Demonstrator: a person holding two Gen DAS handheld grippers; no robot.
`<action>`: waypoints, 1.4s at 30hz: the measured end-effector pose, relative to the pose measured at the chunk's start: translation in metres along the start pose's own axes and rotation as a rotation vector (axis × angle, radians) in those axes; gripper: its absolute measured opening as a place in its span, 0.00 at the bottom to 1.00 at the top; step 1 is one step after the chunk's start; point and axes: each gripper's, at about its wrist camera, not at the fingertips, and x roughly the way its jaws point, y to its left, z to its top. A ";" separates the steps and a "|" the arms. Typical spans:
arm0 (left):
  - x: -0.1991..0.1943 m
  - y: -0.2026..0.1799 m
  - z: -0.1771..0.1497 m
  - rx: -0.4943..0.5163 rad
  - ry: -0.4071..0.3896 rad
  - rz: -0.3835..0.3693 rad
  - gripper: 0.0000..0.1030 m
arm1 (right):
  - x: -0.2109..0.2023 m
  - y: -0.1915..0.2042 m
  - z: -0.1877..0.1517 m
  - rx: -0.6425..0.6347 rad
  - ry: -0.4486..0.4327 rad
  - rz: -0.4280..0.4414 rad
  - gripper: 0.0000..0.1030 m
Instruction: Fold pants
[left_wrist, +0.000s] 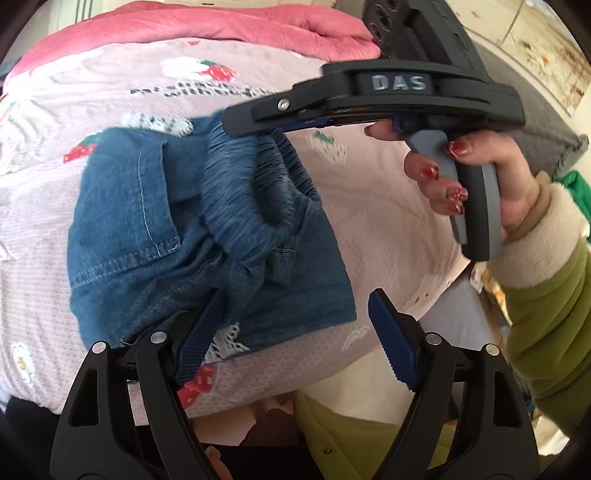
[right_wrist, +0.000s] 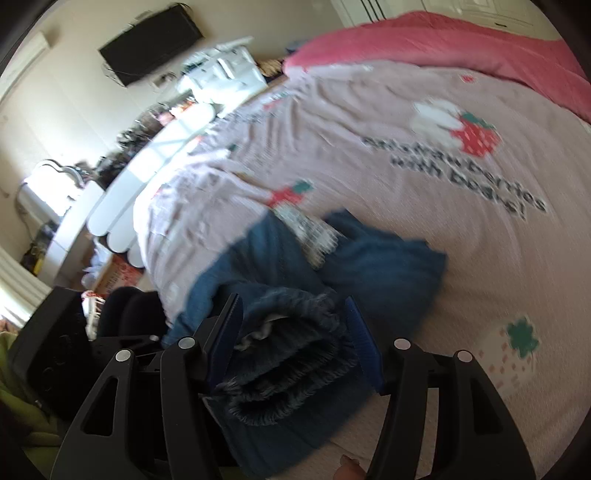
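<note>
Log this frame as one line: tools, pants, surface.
left tool: open, over pants hem | right tool: around elastic waistband, closure unclear | pants: denim, bunched, partly folded | surface: pink strawberry bedspread

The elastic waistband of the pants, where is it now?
The waistband lies between the right gripper's jaws, on the pink bedspread.

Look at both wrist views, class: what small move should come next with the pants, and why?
Probably close the right gripper on the bunched waistband and draw it flat. The pants lie half folded on the bedspread, but the waistband is humped up between the right gripper's open fingers. The left gripper is open at the near edge, holding nothing.
</note>
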 end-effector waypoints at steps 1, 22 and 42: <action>0.002 -0.001 -0.001 0.007 0.006 0.001 0.71 | 0.001 -0.003 -0.004 0.001 0.004 -0.012 0.55; -0.082 0.048 0.017 -0.081 -0.158 0.159 0.91 | -0.079 -0.002 -0.018 0.048 -0.233 -0.087 0.78; -0.056 0.124 0.077 -0.226 -0.085 0.216 0.90 | -0.036 0.162 -0.074 -0.518 -0.115 0.001 0.87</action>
